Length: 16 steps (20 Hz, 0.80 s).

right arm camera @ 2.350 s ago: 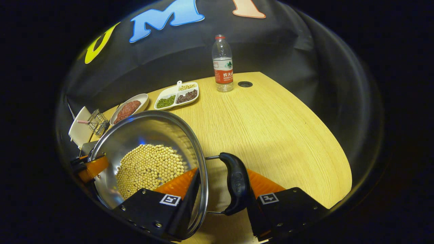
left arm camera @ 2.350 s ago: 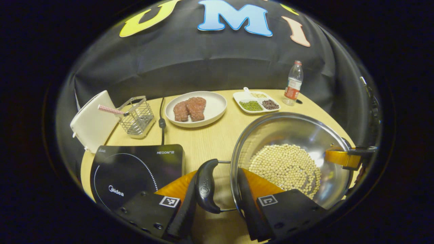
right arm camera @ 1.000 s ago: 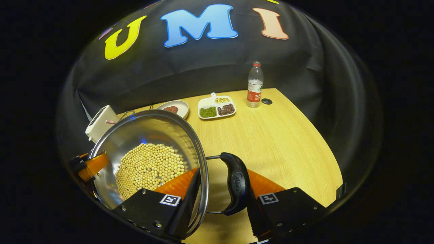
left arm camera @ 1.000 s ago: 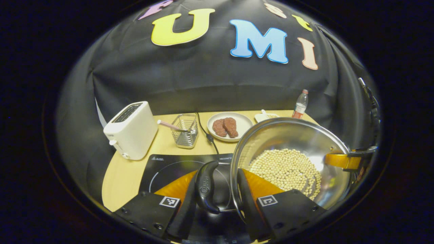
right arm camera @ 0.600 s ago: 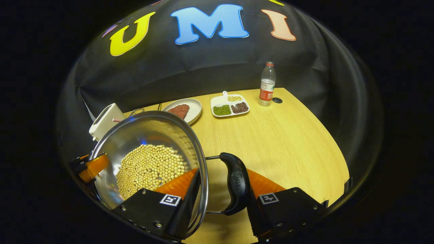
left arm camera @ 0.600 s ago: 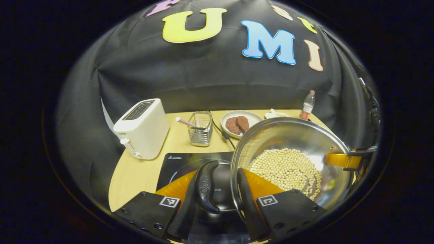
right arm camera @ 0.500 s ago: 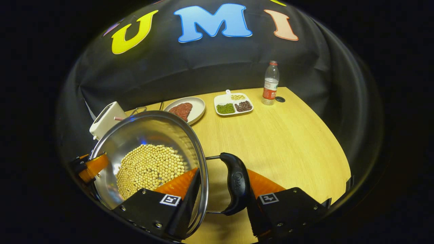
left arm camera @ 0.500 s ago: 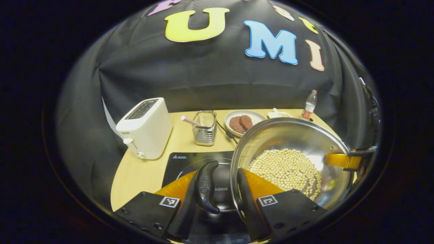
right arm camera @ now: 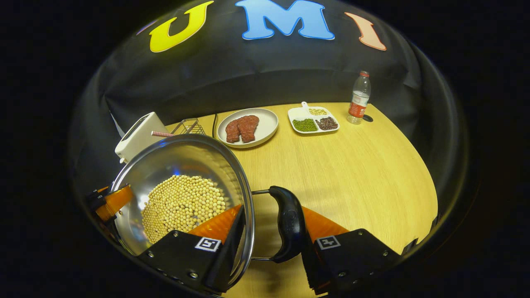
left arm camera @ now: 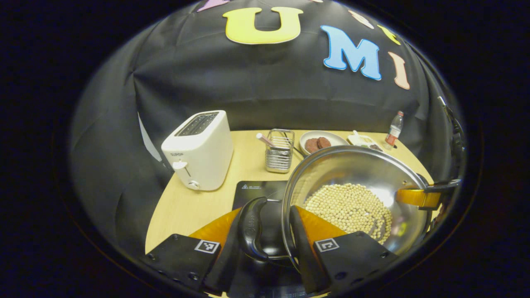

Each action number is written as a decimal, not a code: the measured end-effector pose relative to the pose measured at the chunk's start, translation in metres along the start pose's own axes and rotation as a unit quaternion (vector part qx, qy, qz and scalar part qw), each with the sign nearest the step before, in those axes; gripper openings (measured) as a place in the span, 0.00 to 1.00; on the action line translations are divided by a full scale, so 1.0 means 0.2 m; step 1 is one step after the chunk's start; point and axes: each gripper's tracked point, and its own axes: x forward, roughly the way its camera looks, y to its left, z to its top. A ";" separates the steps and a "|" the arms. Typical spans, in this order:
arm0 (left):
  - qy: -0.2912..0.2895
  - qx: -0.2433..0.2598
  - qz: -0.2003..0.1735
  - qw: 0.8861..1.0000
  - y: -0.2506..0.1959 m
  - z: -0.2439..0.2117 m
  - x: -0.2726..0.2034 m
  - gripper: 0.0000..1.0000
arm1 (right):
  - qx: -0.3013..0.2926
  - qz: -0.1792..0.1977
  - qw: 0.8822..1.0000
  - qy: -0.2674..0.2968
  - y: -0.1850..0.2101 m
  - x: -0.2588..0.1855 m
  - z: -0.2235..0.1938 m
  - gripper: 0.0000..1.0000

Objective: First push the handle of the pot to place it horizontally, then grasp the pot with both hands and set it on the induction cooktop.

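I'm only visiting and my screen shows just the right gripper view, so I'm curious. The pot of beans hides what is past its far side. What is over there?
Observer: In the left gripper view, a black induction cooktop lies on the table beyond the pot and reaches under its left edge.
Operator: Is the other gripper really holding the pot?
Observer: Yes. The left gripper has one finger outside the pot's black left handle and the other inside the rim.
Operator: And that white box I can barely see?
Observer: It is a toaster. A lever and a knob show on its near end.
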 end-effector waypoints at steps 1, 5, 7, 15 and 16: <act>0.003 -0.001 0.001 1.000 0.03 -0.01 0.02 0.65 | -0.003 0.001 1.000 0.004 0.02 0.01 0.00 0.69; 0.009 -0.005 0.003 1.000 0.13 -0.03 0.07 0.66 | -0.008 0.007 1.000 0.011 0.12 0.06 -0.03 0.69; 0.011 -0.006 0.004 1.000 0.18 -0.04 0.10 0.66 | -0.010 0.007 1.000 0.014 0.17 0.09 -0.03 0.69; 0.017 -0.008 0.002 1.000 0.28 -0.09 0.23 0.69 | -0.017 0.011 1.000 0.024 0.29 0.17 -0.08 0.69; 0.017 -0.009 0.001 1.000 0.29 -0.09 0.24 0.69 | -0.016 0.011 1.000 0.024 0.30 0.17 -0.07 0.69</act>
